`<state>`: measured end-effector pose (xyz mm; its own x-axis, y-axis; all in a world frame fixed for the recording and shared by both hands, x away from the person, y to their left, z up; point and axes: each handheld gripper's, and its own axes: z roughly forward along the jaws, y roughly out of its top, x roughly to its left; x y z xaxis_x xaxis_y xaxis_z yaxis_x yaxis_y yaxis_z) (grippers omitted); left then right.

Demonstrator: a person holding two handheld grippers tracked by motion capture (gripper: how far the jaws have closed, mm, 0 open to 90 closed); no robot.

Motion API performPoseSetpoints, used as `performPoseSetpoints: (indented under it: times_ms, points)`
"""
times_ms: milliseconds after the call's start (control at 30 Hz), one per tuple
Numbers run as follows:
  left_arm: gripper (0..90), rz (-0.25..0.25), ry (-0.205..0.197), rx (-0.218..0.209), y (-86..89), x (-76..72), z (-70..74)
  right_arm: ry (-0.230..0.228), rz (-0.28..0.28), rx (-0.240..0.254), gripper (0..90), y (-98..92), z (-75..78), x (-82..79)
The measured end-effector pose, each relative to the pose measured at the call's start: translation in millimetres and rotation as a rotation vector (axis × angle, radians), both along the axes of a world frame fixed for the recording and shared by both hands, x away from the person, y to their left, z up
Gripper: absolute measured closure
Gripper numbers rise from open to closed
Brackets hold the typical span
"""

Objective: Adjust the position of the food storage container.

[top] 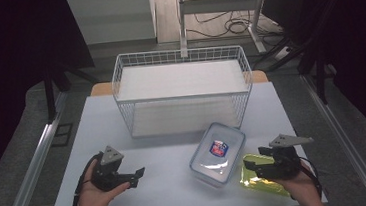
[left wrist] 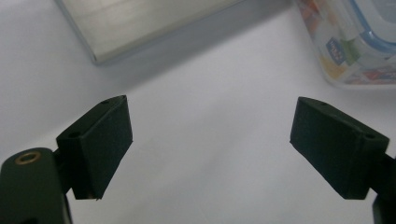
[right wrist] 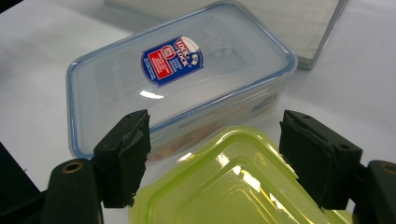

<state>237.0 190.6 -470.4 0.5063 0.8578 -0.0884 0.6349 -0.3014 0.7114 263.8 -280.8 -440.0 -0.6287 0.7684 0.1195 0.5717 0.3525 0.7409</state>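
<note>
Lime-green translucent plastic lid (right wrist: 233,186), rounded-rectangular with raised stepped ridges, flat on the table at the bottom centre of the right gripper view, glossy under the light. In the high view lying at lower right (top: 264,182), partly covered by the right gripper (top: 251,168) and the hand behind it. Jaws of that gripper standing apart, one on each side of the lid's near end; black foam pads (right wrist: 132,149) rough and frayed at the edges, not pressing on anything.

Just beyond the lid, touching or nearly so, a clear rectangular plastic food box with a blue-rimmed snap lid (right wrist: 182,88), a red and blue label on top; shut, with faint coloured print showing through the wall, contents not clear enough to tell. Sitting right of centre in the high view (top: 218,152), turned at a slant.

Farther out at lower left of the high view, the left gripper (top: 138,176), held in an upturned hand, well apart from both containers. Jaws wide apart in the left gripper view, smooth matte pads (left wrist: 109,140) with bare table between them.

Beneath everything, a smooth pale white tabletop (top: 169,194). At upper centre, a white wire-mesh basket (top: 179,58), two-tiered, with flat white boards as shelves, nothing on them.
</note>
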Motion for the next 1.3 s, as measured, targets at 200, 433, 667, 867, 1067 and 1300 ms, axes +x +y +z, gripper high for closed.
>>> performPoseSetpoints:
  times_ms: [200,433,667,867,1067,1300]
  points:
    - [14.0,0.024,0.014,-0.030,10.0,-3.4,-2.5,0.036,-0.005,-0.015,27.8,-0.1,-5.4,4.0]
    - [14.1,0.021,0.021,-0.073,13.5,-4.4,-1.4,0.050,-0.030,-0.042,28.7,-3.5,-6.2,3.7]
    - [14.0,0.023,0.034,-0.091,17.5,-5.2,-1.0,0.039,-0.012,-0.060,38.2,-0.3,-4.2,5.2]
    - [13.7,0.021,0.036,-0.085,16.5,-5.3,-3.3,0.039,0.085,-0.087,68.5,5.4,2.1,-1.9]
    - [13.5,0.017,0.044,-0.080,15.0,-7.3,-5.6,0.060,0.177,-0.134,88.6,18.3,-0.6,-10.2]
    - [13.6,0.009,0.055,-0.071,15.4,-6.1,-7.7,0.099,0.288,-0.194,88.9,44.0,-10.4,-15.7]
